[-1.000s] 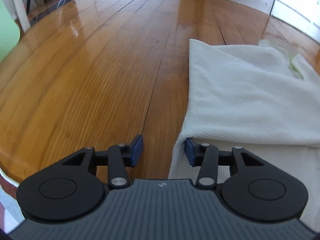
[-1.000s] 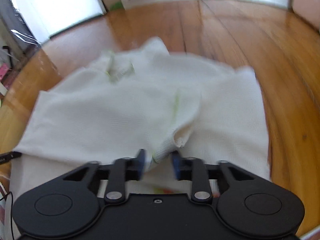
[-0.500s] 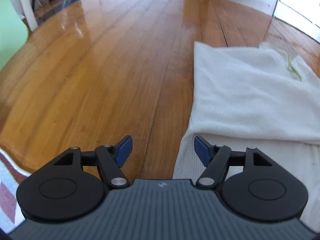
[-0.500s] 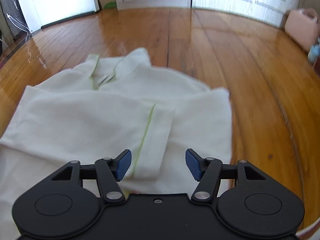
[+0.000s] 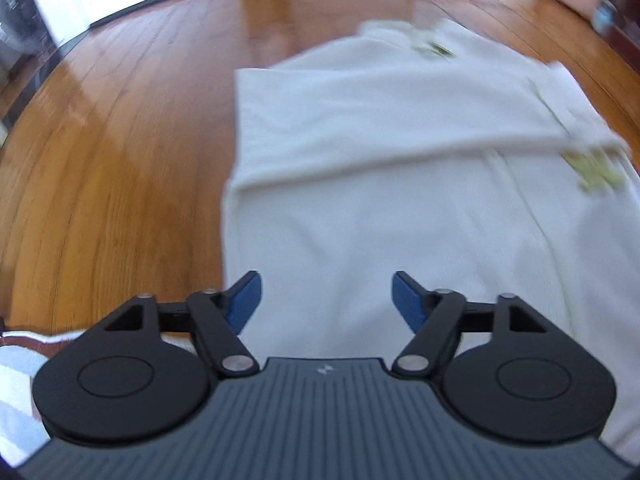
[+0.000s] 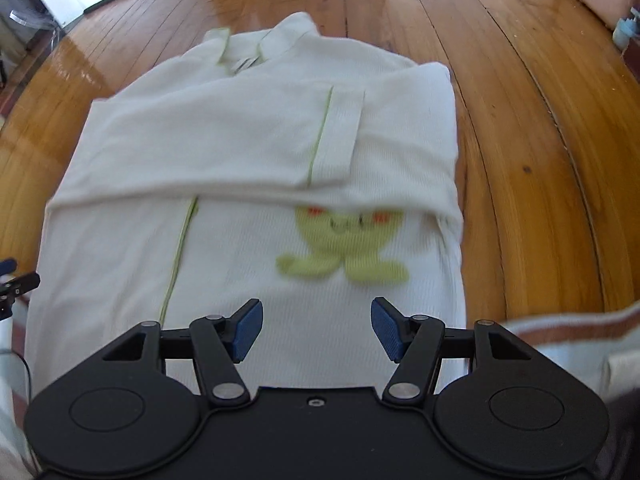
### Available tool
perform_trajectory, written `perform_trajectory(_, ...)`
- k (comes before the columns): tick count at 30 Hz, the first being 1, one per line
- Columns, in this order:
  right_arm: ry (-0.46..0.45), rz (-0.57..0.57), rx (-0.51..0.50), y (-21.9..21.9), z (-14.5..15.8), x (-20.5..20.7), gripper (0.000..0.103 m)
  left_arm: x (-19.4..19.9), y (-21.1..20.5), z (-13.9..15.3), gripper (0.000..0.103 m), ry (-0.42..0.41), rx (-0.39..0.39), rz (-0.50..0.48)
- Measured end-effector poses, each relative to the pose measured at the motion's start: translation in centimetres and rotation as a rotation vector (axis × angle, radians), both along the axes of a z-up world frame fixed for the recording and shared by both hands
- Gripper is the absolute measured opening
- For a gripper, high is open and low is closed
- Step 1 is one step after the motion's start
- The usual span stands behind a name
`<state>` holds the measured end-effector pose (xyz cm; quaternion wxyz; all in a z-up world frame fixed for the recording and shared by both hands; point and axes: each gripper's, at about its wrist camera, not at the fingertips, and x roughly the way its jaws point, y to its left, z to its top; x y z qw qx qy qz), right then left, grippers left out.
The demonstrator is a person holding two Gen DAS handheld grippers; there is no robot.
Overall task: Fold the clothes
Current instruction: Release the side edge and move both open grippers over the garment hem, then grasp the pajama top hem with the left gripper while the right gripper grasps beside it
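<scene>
**Both grippers clear of the folded shirt**

Left wrist: the left gripper (image 5: 326,300) has just been spreading its jaws, now wide and empty. Earlier beside the white shirt (image 5: 360,208) edge, it now hangs above the cloth.

Right wrist: the right gripper (image 6: 316,330), wide apart and empty, has released the sleeve (image 6: 248,140), which lies folded across the chest ahead.

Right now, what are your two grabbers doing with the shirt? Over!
Left gripper open, jaws just widened, nothing between them. Right gripper open, empty. White shirt flat on the wood floor, sleeves folded across. Nothing in the way.
</scene>
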<state>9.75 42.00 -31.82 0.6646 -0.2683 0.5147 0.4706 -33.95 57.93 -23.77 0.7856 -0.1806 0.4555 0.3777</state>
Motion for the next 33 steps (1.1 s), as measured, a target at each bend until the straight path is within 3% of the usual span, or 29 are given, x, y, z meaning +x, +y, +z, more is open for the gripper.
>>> perform_trajectory(7, 0.06, 0.015, -0.065, -6.5, -0.8, -4.2, 0.065, -2.3, -7.3, 0.0, 0.086, 0.072, -0.062, -0.007)
perform_trajectory(12, 0.082, 0.077, -0.088, -11.2, -1.0, -6.6, 0.066, -4.4, -8.7, -1.2, 0.096, 0.097, -0.179, 0.023)
perform_trajectory(15, 0.089, 0.088, -0.109, -14.0, -1.6, -7.4, 0.066, -6.1, -8.7, -2.5, 0.096, 0.119, -0.252, 0.071)
perform_trajectory(19, 0.112, 0.047, -0.107, -17.7, -2.0, -6.4, 0.066, -8.3, -8.9, -3.2, 0.096, 0.164, -0.277, 0.114)
perform_trajectory(22, 0.142, 0.008, -0.105, -20.1, -2.4, -5.1, 0.066, -9.6, -8.4, -3.3, 0.096, 0.146, -0.305, 0.142)
perform_trajectory(28, 0.184, -0.083, -0.095, -22.7, -3.9, -2.9, 0.066, -11.6, -7.2, -3.4, 0.096, 0.233, -0.235, 0.15)
perform_trajectory(30, 0.215, -0.113, -0.066, -23.2, -4.4, -2.3, 0.066, -12.1, -6.9, -4.2, 0.096, 0.238, -0.294, 0.139)
perform_trajectory(33, 0.265, -0.156, -0.025, -24.0, -5.2, -1.7, 0.066, -12.6, -6.6, -5.1, 0.096, 0.167, -0.405, 0.129)
